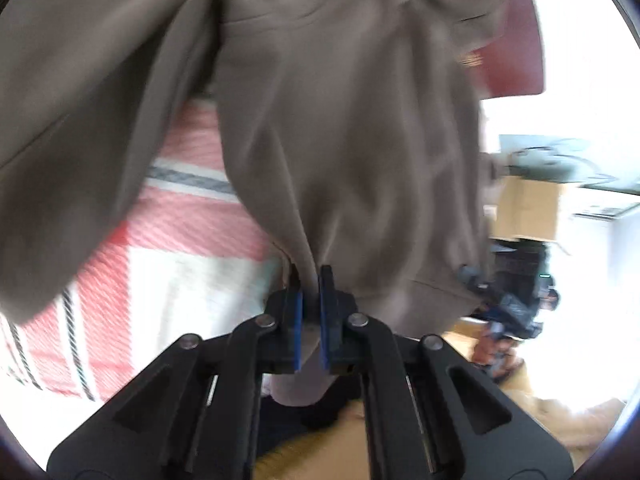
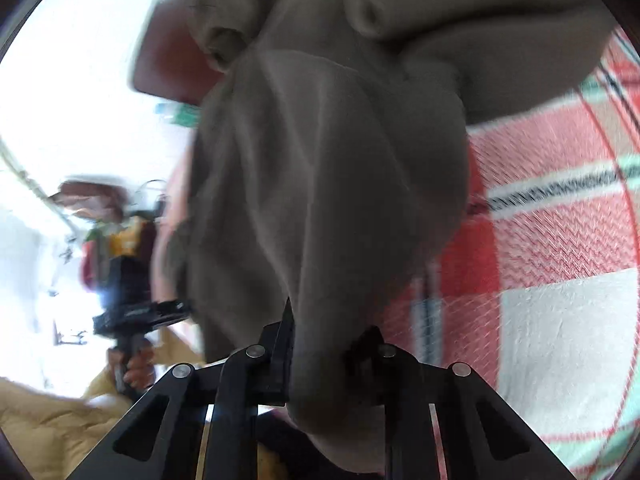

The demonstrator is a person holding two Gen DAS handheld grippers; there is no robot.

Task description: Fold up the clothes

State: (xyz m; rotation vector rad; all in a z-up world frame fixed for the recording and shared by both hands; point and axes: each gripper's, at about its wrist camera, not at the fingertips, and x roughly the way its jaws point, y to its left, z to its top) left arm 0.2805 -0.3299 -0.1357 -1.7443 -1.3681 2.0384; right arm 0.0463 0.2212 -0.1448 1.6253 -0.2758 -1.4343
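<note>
Over a red plaid blanket (image 1: 192,216), both the left gripper (image 1: 310,280) and right gripper (image 2: 320,320) clench the taupe garment (image 1: 340,140).

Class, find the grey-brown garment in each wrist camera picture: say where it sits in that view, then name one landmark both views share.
Left wrist view: the grey-brown garment fills the top and centre, narrowing to a pinch in the left gripper.
Right wrist view: the grey-brown garment hangs across the centre and top, bunched between the jaws of the right gripper.
Shared landmark: the red-and-white plaid blanket beneath it.
</note>
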